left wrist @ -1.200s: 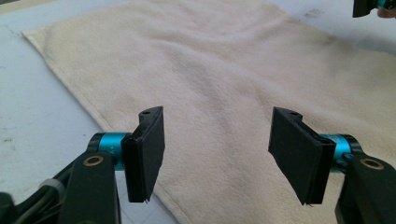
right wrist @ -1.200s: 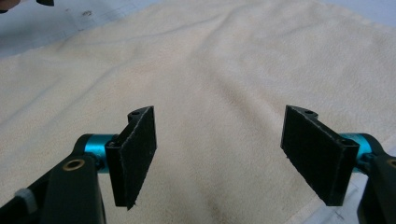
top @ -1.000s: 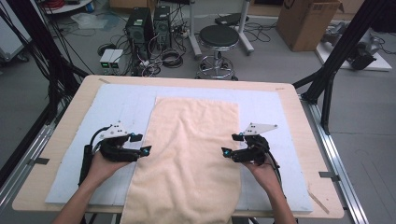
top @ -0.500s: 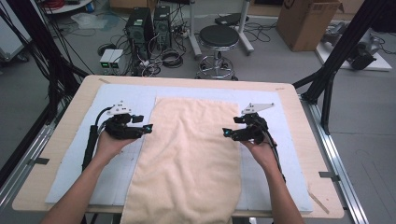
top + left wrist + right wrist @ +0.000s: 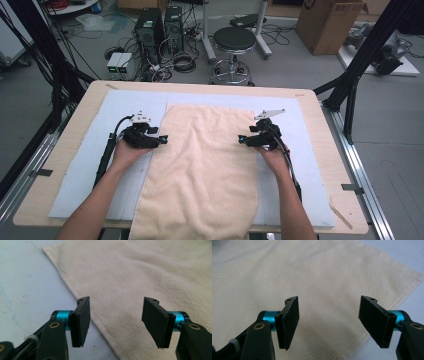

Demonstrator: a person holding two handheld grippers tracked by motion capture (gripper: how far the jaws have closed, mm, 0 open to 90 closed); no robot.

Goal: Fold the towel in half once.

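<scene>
Spread flat down the middle of the bench [image 5: 320,150]: a cream towel [image 5: 205,165]. Poised at its two long edges, left tool [image 5: 162,140] and right tool [image 5: 241,139], both agape, empty. Approach step, seemingly; next, pinching each hem cleanly.

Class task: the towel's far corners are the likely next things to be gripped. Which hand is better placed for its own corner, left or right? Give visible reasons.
Neither clearly. The left gripper and right gripper both hang open at opposite long edges of the towel, level with each other and similarly short of the far corners.
</scene>
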